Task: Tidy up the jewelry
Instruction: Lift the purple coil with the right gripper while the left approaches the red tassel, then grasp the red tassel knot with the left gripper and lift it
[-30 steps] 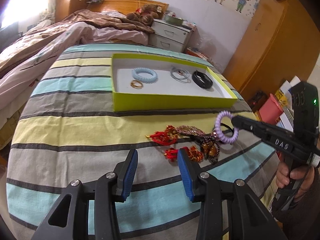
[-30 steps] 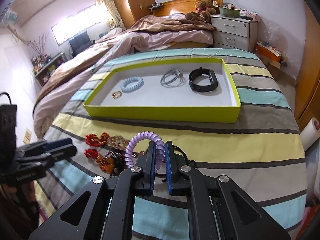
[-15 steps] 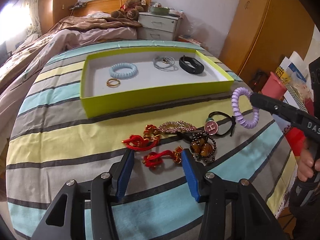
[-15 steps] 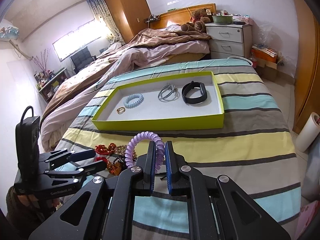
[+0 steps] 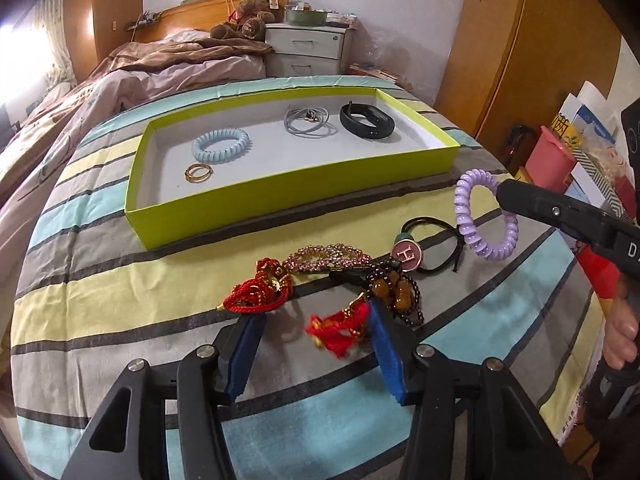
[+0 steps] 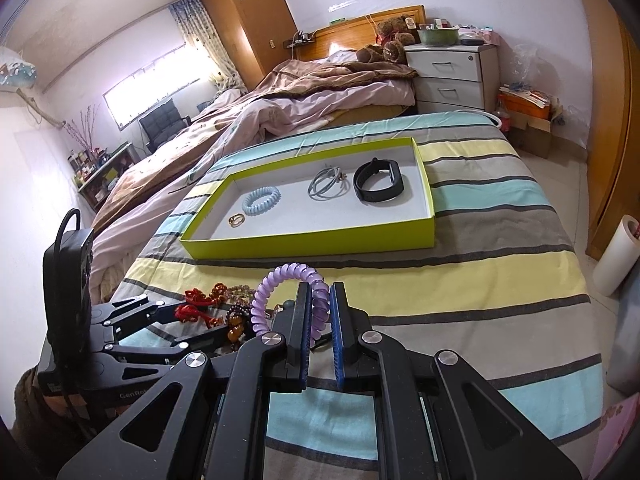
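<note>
A striped bedspread is covering the near bed while a rumpled brown duvet is lying on the next. A teddy bear is sitting beside a white nightstand, with a wooden wardrobe standing beyond.

Lilac coil tie, lime tray (white inside), striped bedspread.

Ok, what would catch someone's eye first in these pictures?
Probably the lime-green tray lying on the striped bedspread, with a few pieces laid inside. Then the purple coil hair tie pinched in the right gripper, and the tangled red and beaded jewelry by the open left gripper.
</note>
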